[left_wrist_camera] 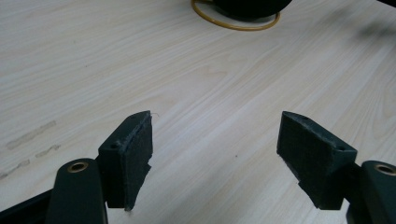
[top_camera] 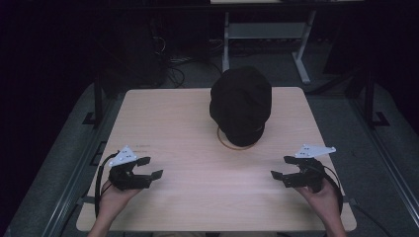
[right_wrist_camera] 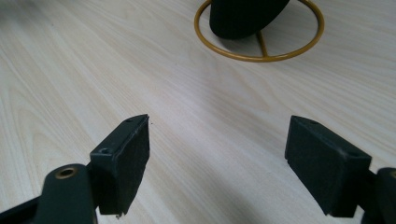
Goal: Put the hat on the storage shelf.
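Note:
A black cap (top_camera: 240,104) sits on a stand with a thin gold ring base (top_camera: 223,141) at the middle of the light wooden table (top_camera: 178,123). The ring base (right_wrist_camera: 259,57) lies ahead in the right gripper view, and its edge (left_wrist_camera: 233,24) shows at the top of the left gripper view. My left gripper (top_camera: 150,167) hovers low over the near left of the table, jaws wide apart and empty (left_wrist_camera: 215,158). My right gripper (top_camera: 281,168) rests at the near right, open, with bare wood between its pads (right_wrist_camera: 217,161).
Beyond the table's far edge stand the white legs of another desk (top_camera: 301,64) and some cables on a dark floor. Metal rails (top_camera: 74,173) run along both sides of the table.

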Action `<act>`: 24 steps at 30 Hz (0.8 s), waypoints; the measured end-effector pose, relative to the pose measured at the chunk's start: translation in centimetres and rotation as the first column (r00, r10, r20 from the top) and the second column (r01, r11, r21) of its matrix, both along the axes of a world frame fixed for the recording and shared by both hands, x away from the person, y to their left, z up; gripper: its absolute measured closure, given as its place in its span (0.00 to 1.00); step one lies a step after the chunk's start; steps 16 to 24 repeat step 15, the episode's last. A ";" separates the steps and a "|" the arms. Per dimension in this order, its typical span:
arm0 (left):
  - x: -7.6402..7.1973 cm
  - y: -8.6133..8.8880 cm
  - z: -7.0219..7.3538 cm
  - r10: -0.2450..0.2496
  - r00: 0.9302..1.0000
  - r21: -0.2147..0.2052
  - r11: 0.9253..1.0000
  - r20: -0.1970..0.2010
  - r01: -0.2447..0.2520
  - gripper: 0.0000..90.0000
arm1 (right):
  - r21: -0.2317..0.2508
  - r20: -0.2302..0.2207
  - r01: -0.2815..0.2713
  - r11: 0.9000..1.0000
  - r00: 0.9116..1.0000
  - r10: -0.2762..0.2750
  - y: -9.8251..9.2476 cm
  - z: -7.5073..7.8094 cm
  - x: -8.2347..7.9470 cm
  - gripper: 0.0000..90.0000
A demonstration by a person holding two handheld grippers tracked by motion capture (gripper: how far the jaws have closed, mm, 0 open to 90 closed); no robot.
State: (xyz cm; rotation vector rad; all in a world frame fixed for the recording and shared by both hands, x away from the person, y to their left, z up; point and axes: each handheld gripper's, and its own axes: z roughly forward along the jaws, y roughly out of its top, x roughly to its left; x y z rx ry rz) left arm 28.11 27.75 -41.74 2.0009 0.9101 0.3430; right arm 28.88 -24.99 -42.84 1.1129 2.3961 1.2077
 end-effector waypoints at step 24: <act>-1.3 -0.3 -1.4 -0.002 1.000 0.061 0.998 -0.009 0.003 0.24 | -0.001 0.003 -0.021 1.000 1.000 0.021 0.6 -0.3 -0.3 0.24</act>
